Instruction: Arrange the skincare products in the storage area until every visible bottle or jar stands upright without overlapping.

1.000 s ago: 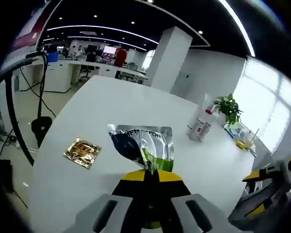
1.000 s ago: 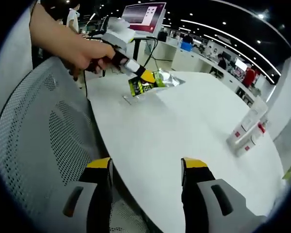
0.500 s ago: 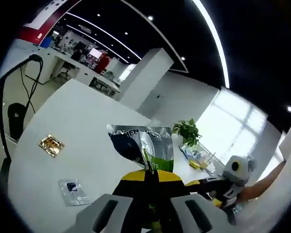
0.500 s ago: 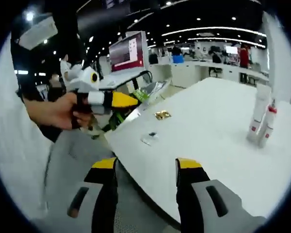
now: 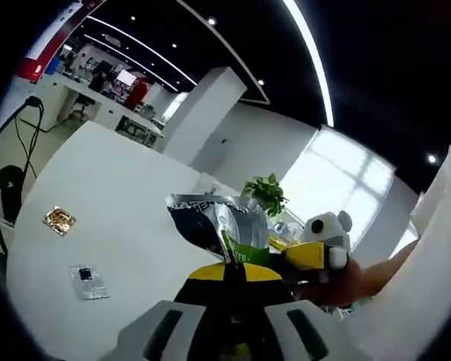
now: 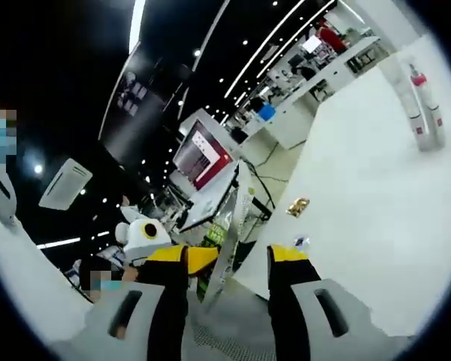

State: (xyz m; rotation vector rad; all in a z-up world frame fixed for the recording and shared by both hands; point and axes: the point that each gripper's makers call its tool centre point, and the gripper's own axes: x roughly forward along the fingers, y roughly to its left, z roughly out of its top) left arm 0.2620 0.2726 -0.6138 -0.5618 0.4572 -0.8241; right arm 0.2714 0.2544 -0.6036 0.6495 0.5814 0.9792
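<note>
My left gripper is shut on the bottom edge of a silver, dark and green sachet, held up above the white table. My right gripper, held in a hand, sits just right of the sachet. In the right gripper view my right gripper is open. The sachet shows edge-on between its jaws, with the left gripper's yellow tip beside it. Whether they touch, I cannot tell. Two white bottles, one red-capped, stand upright at the table's far end.
A gold sachet and a small clear sachet lie flat on the table's left part; both also appear near the table edge, the gold sachet and the clear one. A potted plant stands at the far side. A monitor stands beyond the table.
Both views have tilted upward. The two grippers have come close together, and the held sachet now appears between the right gripper's open jaws. The left grip is unchanged.
</note>
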